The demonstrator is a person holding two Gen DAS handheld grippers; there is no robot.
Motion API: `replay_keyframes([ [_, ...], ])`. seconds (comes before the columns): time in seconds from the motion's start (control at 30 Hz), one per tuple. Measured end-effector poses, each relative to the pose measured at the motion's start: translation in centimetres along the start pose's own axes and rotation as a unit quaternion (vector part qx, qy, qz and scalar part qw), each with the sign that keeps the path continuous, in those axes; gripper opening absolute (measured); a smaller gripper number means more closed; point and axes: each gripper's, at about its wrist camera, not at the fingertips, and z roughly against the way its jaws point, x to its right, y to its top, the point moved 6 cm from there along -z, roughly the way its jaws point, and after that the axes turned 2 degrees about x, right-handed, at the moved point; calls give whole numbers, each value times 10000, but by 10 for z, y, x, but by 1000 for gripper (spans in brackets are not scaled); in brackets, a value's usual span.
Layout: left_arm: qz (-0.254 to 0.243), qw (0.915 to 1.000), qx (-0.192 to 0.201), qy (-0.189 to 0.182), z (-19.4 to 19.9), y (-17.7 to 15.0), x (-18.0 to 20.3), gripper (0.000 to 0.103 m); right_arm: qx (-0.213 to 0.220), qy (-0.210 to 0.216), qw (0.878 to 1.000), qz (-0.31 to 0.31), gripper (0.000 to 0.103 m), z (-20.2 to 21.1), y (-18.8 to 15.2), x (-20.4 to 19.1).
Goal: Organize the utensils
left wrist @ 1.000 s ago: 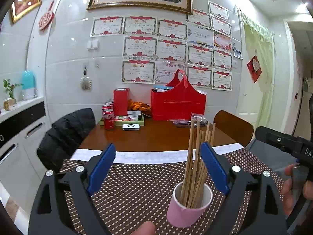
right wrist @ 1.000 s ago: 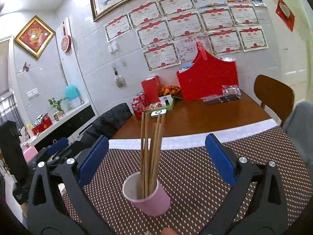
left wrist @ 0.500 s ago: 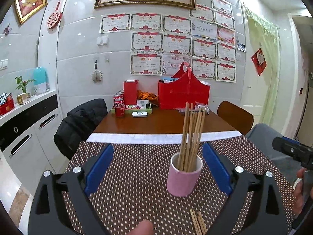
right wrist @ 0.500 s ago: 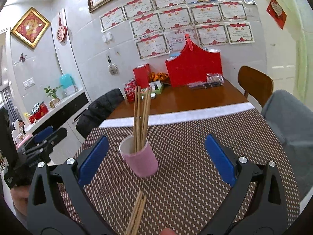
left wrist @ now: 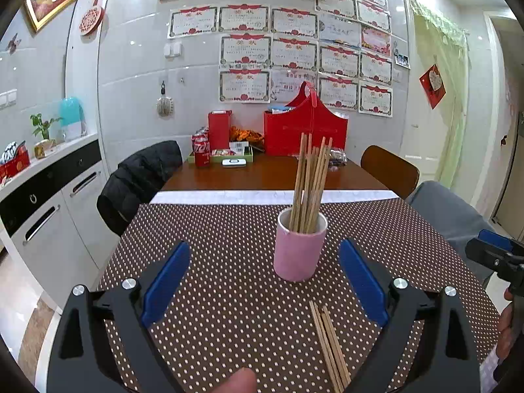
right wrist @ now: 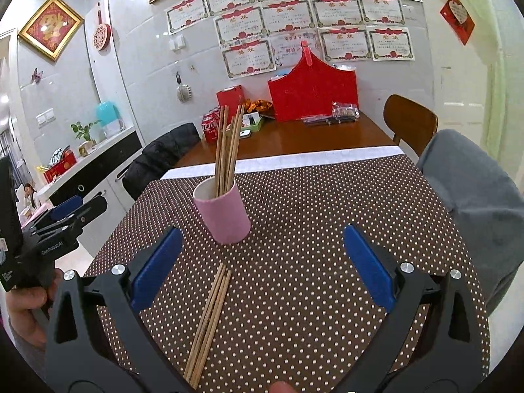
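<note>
Chopsticks (left wrist: 309, 183) stand bundled upright in a pink cup (left wrist: 299, 249) on a brown polka-dot tablecloth (left wrist: 229, 294), while a loose bundle of chopsticks (right wrist: 209, 321) lies flat on the cloth just on the near side of the cup. Both the left gripper (left wrist: 263, 281) and the right gripper (right wrist: 262, 262) hover on that same near side of the cup, blue-padded jaws spread wide and holding nothing, with the red basket (right wrist: 312, 96) well beyond the cup against the wall.
</note>
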Motion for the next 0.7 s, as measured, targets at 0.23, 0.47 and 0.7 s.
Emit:
replay_keyframes([
  [0.23,-5,9991,-411,-107,4,-34,6,91,-226,-46,9996,131,97,-2,-19,-9],
  [0.47,-151,9908,-1312,-295,-22,-100,23,91,-639,-74,9978,144,97,-14,-49,-6],
  [0.7,-262,9790,-1984,-381,-47,-151,33,91,-912,-65,9958,107,97,-24,-72,2],
])
